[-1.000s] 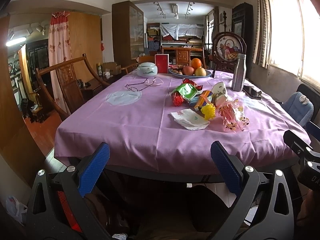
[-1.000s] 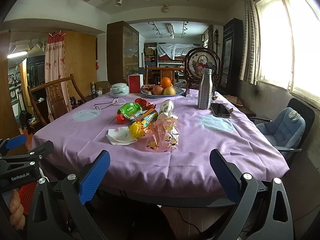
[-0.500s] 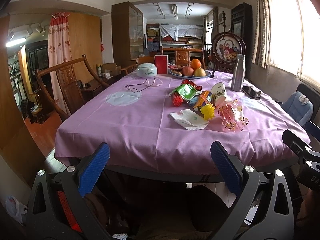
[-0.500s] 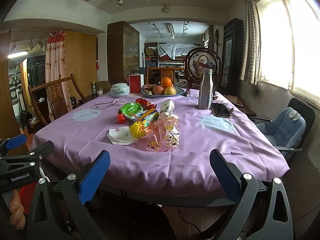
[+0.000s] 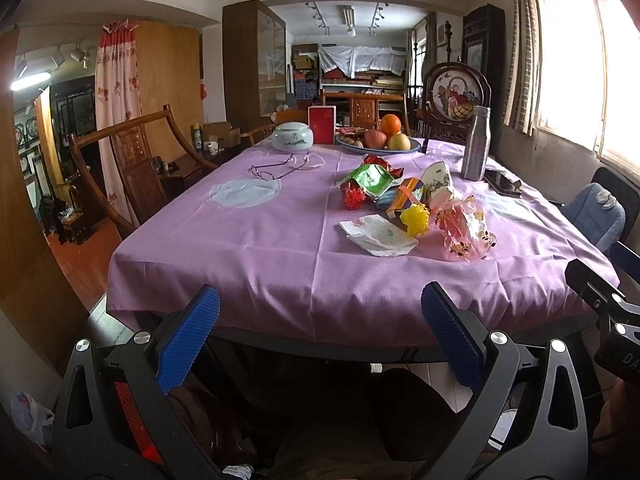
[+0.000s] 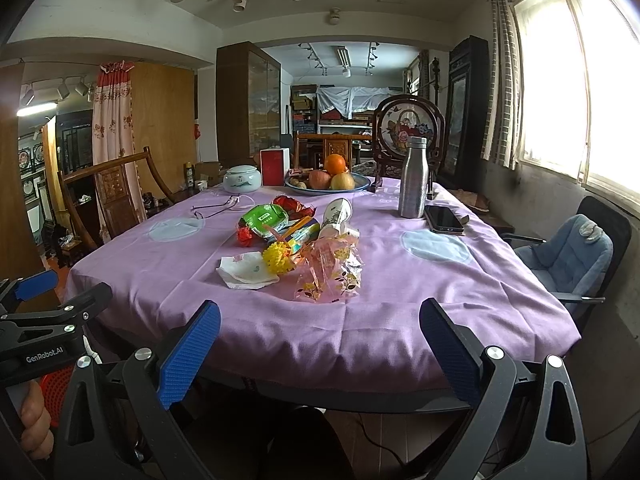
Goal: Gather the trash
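Your left claw (image 5: 320, 336) and your right claw (image 6: 320, 344) both hang short of the near edge of the bench (image 6: 400, 320), each with its two blue pads spread wide and nothing between them.

The trash lies in one cluster on the purple cloth, in front of the fruit plate (image 6: 326, 186): one white napkin (image 6: 245, 274) nearest you, one yellow pom-pom (image 6: 278, 261) touching it, one crumpled pink cellophane wrapper (image 6: 330, 270) just beside the pom-pom, one green packet (image 6: 264, 217) and one red wrapper (image 6: 294, 205) nearer the plate.

Beside the plate stand one steel bottle (image 6: 414, 178), one red box (image 6: 274, 167) and one lidded jar (image 6: 241, 178). One phone (image 6: 444, 219) lies by the bottle; one pair of glasses (image 6: 218, 206) lies in front of the jar.
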